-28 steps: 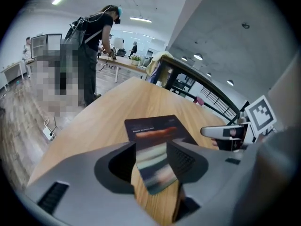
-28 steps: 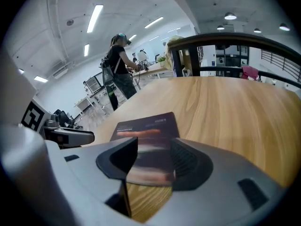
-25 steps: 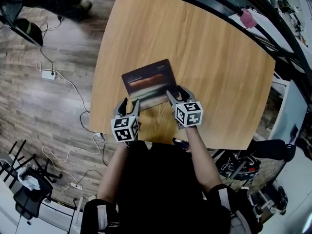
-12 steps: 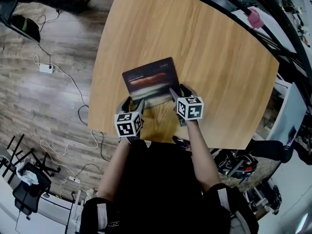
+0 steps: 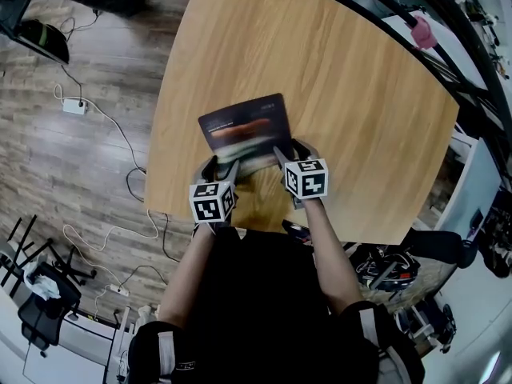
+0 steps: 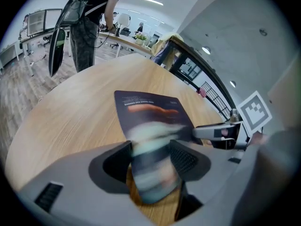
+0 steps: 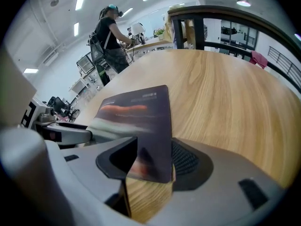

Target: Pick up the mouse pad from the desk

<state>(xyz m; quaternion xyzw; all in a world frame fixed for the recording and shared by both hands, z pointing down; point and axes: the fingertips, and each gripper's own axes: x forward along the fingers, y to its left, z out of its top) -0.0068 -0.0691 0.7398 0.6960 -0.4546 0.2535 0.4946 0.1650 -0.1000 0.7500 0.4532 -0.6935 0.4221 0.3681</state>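
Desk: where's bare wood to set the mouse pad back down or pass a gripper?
Bare wood surrounds the mouse pad: a wide stretch beyond it to the far desk edge, more to its right, a narrower strip left. Crowded only near the front edge, where the left gripper, jaws just opened, and right gripper straddle the pad's corners.

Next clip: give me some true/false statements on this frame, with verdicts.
The mouse pad is on a wooden desk. True.
Both grippers are at the mouse pad's far edge. False: the left gripper and right gripper are at its near corners.
A corner of the mouse pad is between the left gripper's jaws. True; the jaws stand apart and have just been opening.
The right gripper is shut and empty. False: its jaws are apart, with the other near corner between them.
A person stands beyond the desk. True.
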